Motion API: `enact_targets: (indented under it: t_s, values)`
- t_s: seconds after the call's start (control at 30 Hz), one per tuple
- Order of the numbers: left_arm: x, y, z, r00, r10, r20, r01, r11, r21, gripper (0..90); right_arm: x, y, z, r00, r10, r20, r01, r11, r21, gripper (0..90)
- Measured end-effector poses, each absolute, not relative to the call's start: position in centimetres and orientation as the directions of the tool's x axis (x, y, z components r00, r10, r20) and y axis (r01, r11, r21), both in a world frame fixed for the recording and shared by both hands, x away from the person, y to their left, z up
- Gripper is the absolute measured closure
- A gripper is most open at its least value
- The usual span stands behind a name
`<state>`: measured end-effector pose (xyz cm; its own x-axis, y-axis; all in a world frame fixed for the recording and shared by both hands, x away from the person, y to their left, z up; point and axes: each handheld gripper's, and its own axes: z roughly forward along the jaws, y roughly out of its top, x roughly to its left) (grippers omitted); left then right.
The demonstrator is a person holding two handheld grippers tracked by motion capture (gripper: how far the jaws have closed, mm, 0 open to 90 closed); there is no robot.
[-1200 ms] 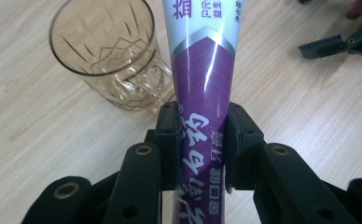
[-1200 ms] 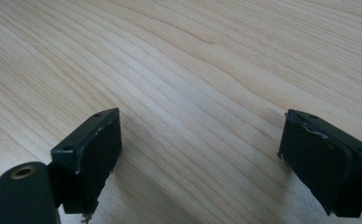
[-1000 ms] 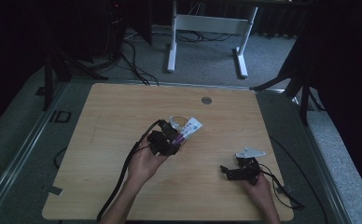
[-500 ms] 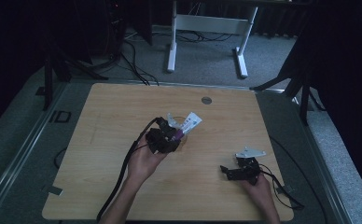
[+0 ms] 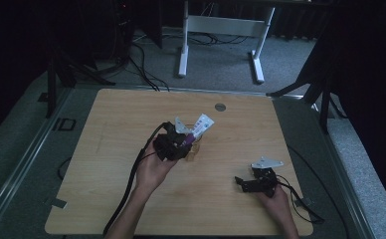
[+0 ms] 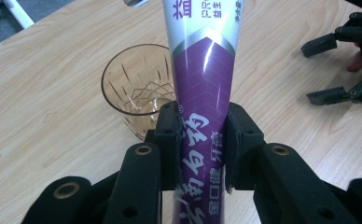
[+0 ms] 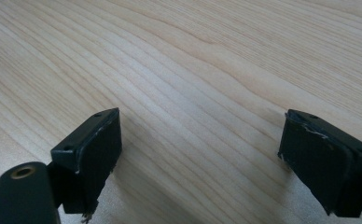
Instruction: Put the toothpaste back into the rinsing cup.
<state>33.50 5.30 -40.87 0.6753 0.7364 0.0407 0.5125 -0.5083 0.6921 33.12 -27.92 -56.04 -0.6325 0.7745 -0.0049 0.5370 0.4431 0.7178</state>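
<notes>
Left gripper [image 6: 200, 154] clamped on a purple and white toothpaste tube [image 6: 202, 93], both pads pressed against the tube's lower part. Tube pointing up and away from the jaws, tilted over a clear cut-glass tumbler [image 6: 137, 93] standing upright on the wooden table [image 5: 131, 114]. From above, tube [image 5: 199, 127] angled up to the right, its far end past the glass [image 5: 193, 147]; hard to say in that dim view whether the tube touches the rim, probably just above it. Right gripper [image 7: 200, 158] resting low over bare wood near the table's right front corner, jaws spread wide with nothing between them, well apart from the glass. Same gripper [image 5: 248, 183] in the person's hand.
</notes>
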Motion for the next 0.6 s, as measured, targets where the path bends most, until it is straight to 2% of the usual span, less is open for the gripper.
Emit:
enact_targets:
  t_s: [0.6]
  values:
    - [34.12, 5.84, -40.75, 0.655, 0.755, 0.027, 0.501, -0.461, 0.732, 70.5, 33.12, -27.92, -56.04, -0.632, 0.775, -0.005, 0.537, 0.443, 0.718, 12.6]
